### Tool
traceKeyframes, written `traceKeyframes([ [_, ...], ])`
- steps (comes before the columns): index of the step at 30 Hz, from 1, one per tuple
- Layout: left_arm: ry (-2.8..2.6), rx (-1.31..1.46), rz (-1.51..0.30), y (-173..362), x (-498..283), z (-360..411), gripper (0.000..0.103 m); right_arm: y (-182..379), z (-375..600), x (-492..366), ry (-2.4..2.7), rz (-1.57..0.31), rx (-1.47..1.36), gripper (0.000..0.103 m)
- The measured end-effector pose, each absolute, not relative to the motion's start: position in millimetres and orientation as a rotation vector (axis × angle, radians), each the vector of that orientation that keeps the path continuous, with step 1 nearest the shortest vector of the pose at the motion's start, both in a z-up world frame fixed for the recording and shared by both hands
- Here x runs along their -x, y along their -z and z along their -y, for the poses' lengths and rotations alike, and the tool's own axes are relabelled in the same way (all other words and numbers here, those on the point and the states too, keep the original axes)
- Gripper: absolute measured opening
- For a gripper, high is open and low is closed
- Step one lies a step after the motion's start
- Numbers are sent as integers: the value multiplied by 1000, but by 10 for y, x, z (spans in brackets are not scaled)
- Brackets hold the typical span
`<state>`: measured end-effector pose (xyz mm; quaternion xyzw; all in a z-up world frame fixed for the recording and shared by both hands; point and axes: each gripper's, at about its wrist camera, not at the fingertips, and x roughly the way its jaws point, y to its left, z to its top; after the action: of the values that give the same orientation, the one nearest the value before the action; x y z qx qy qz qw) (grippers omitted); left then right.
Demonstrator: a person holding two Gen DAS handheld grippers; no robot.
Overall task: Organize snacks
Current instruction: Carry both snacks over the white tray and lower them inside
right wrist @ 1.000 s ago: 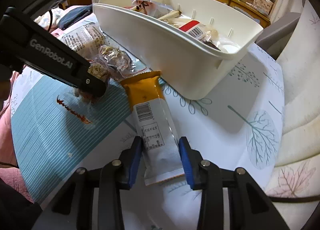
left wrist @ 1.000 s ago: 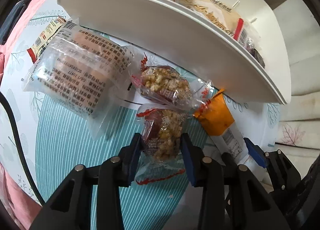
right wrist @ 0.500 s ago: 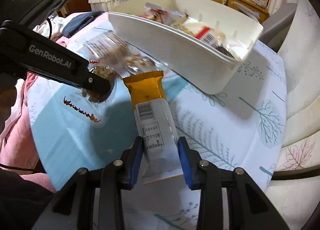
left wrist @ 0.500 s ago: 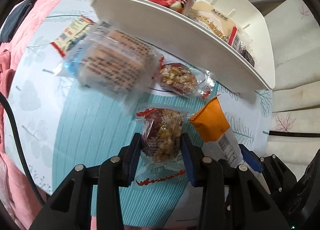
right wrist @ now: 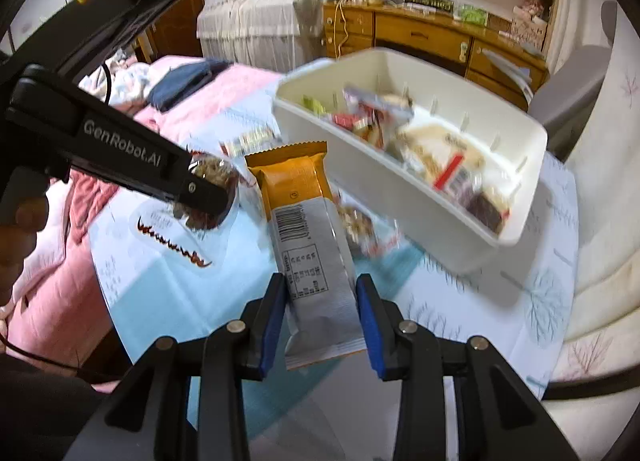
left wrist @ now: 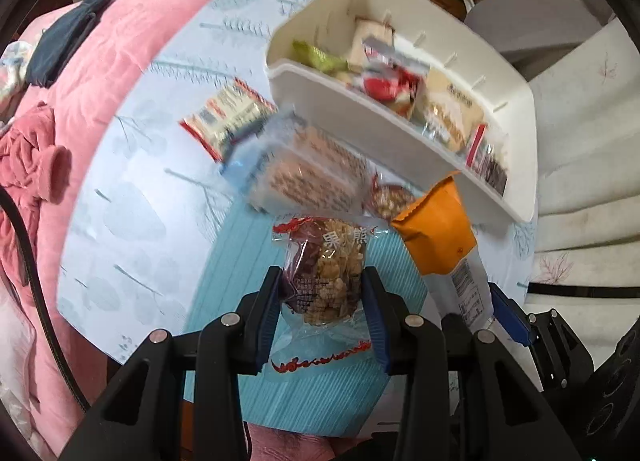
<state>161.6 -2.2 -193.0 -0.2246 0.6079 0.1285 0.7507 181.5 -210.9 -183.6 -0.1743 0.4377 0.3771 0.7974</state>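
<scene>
Above table [left wrist: 132, 221], nut snack [left wrist: 326, 273] in left gripper [left wrist: 322, 301].

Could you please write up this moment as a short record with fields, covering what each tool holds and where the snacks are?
left tool: shut on the clear nut snack pack, held off the table
right tool: shut on the orange and white snack bar, held off the table
white bin: on the table, several wrapped snacks already inside
left on table: clear cracker pack, red-edged packet, second nut pack
table cover: pale tree print with a teal striped patch
beside table: pink blanket
</scene>
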Motion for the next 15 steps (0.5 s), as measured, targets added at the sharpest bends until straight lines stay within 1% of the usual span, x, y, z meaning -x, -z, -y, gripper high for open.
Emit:
traceKeyframes([
  [6, -272, 472, -1288, 1629, -1794, -186, 38, 1604, 1908, -1951, -806, -886, 356, 36],
  [15, -232, 425, -1236, 1338, -2218, -410, 38, 1351, 1711, -2283, -710, -828, 308, 37],
])
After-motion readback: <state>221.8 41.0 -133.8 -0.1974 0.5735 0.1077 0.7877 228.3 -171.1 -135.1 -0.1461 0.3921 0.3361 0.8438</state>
